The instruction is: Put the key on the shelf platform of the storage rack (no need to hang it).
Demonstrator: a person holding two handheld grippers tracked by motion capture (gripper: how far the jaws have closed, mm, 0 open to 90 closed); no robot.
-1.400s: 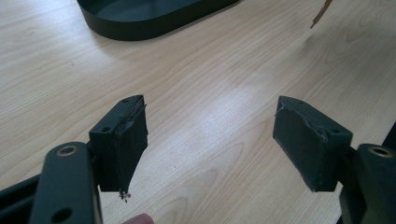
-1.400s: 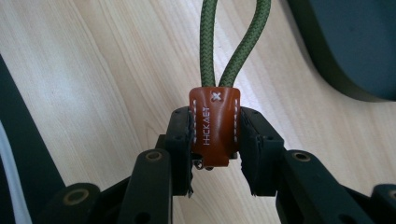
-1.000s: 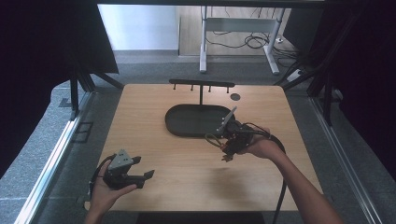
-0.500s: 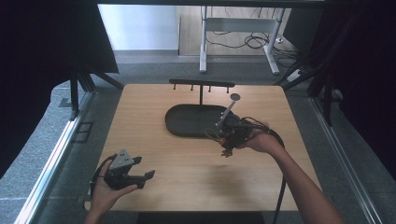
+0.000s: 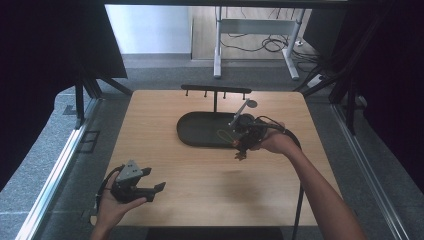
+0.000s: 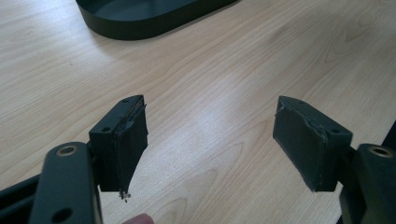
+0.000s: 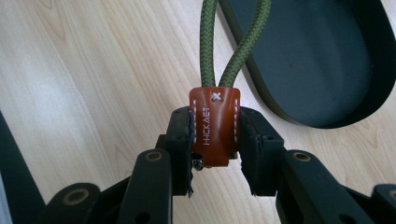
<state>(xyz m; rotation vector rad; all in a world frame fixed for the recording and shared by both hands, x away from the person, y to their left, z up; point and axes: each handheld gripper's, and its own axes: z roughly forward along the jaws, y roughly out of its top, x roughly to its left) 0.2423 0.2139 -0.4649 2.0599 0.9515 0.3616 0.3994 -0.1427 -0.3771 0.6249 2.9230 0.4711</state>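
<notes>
A brown leather tab [image 7: 215,126] with white stitching carries a loop of green cord [image 7: 233,46]. My right gripper [image 7: 215,151] is shut on the tab, and the cord runs away from the jaws above the wood. From above, the right gripper [image 5: 243,137] hovers at the right end of the black oval tray [image 5: 197,131], the green cord [image 5: 224,135] hanging over the tray's edge. Near the table's front left corner, a hand holds my left gripper [image 5: 156,189] open, its jaws [image 6: 210,135] wide apart over bare wood.
A black rack with several small hooks [image 5: 216,91] stands behind the tray at the table's far edge. The tray's near rim [image 6: 140,28] lies ahead of the left gripper. A cable [image 5: 299,200] trails along the right forearm.
The right hand has moved a little away from the person and slightly up, carrying the tab and cord toward the tray's right end. The left gripper has stayed put.
</notes>
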